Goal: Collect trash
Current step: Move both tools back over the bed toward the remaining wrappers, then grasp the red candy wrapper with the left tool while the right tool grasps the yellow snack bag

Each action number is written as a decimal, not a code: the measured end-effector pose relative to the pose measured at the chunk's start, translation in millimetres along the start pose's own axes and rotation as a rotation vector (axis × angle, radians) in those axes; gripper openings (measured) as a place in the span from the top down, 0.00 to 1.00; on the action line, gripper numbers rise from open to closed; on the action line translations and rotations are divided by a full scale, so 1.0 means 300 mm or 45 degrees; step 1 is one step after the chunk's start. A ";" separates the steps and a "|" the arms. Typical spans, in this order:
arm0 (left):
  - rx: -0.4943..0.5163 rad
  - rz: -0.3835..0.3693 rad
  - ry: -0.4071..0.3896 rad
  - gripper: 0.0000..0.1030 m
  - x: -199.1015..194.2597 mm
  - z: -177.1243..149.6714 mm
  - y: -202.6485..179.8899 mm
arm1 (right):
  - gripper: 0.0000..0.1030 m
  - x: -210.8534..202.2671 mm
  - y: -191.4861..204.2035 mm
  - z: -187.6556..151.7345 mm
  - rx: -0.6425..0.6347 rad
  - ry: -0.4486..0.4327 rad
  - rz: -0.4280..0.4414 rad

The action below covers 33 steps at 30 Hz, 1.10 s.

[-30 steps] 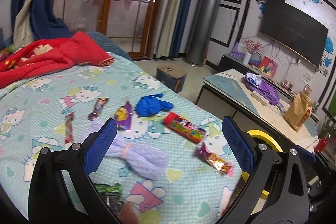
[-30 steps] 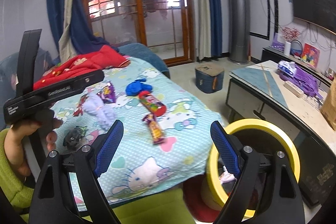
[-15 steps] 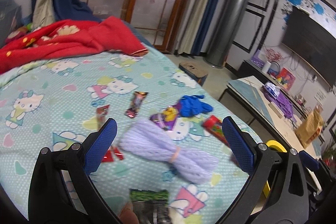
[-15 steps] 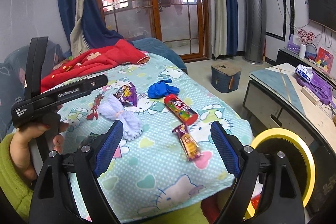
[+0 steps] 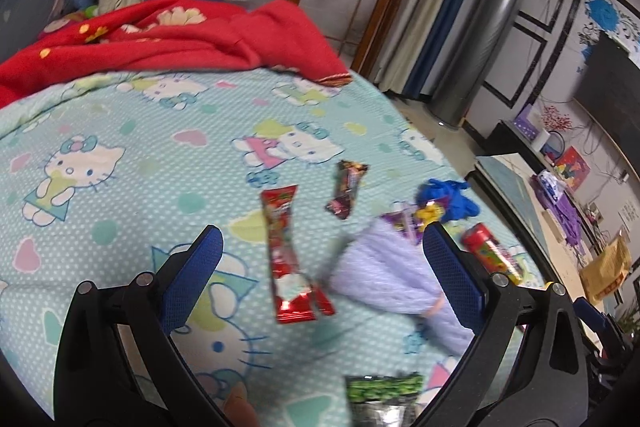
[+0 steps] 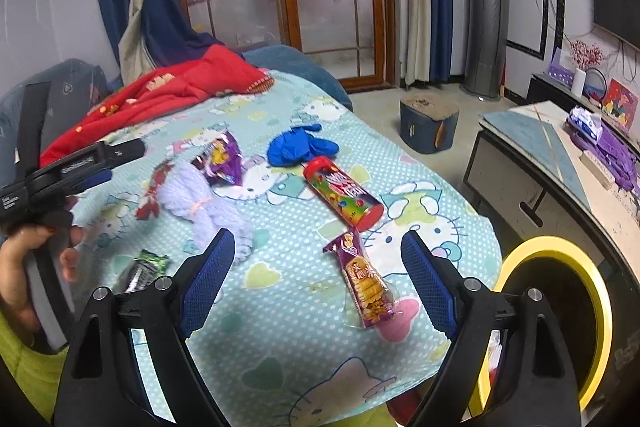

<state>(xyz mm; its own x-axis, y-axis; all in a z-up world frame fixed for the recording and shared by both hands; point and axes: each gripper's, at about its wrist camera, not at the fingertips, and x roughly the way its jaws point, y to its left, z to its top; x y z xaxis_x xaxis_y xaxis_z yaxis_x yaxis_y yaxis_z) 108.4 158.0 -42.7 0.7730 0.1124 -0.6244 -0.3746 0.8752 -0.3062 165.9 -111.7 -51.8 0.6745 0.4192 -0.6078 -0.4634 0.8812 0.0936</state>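
Trash lies scattered on the cartoon-cat bedsheet (image 5: 120, 131). My left gripper (image 5: 322, 267) is open above a red wrapper (image 5: 286, 259), which shows between its fingers. Around it lie a dark wrapper (image 5: 346, 189), a lilac yarn bundle (image 5: 384, 275), a blue glove (image 5: 448, 199) and a green wrapper (image 5: 380, 393). My right gripper (image 6: 318, 279) is open near the bed's edge, with a purple snack wrapper (image 6: 362, 281) lying on the sheet just beyond its fingers. Farther off lies a red candy tube (image 6: 342, 191). A yellow-rimmed bin (image 6: 600, 311) stands at the right, off the bed.
A red blanket (image 6: 160, 95) is heaped at the bed's far end. A low table (image 6: 532, 143) with purple items runs along the right, and a small stool (image 6: 428, 125) stands on the floor. A hand (image 6: 24, 267) holds the left gripper (image 6: 116, 163) at the left.
Both grippers moved in over the bed and lower. The left view swung left, bringing the red wrapper between its fingers. In the right view the snack wrapper is closer and the bin slid right.
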 end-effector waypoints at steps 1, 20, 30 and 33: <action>-0.009 0.002 0.012 0.11 0.010 -0.003 0.011 | 0.21 0.014 -0.009 -0.002 0.012 0.011 -0.001; -0.251 -0.113 0.162 0.75 0.156 -0.039 0.130 | 0.47 0.160 -0.084 -0.072 0.069 0.151 -0.040; -0.324 -0.141 0.169 0.91 0.158 -0.049 0.172 | 0.71 0.155 -0.096 -0.117 0.043 0.141 -0.062; -0.324 -0.147 0.171 0.92 0.159 -0.051 0.173 | 0.72 0.147 -0.083 -0.122 0.022 0.143 -0.056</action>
<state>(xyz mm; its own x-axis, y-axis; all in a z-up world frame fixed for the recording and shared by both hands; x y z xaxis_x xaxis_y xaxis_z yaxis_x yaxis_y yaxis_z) 118.0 201.7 -99.3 0.7497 -0.0589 -0.6592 -0.4175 0.7308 -0.5401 186.3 -123.3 -109.8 0.6248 0.3539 -0.6960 -0.4243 0.9022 0.0779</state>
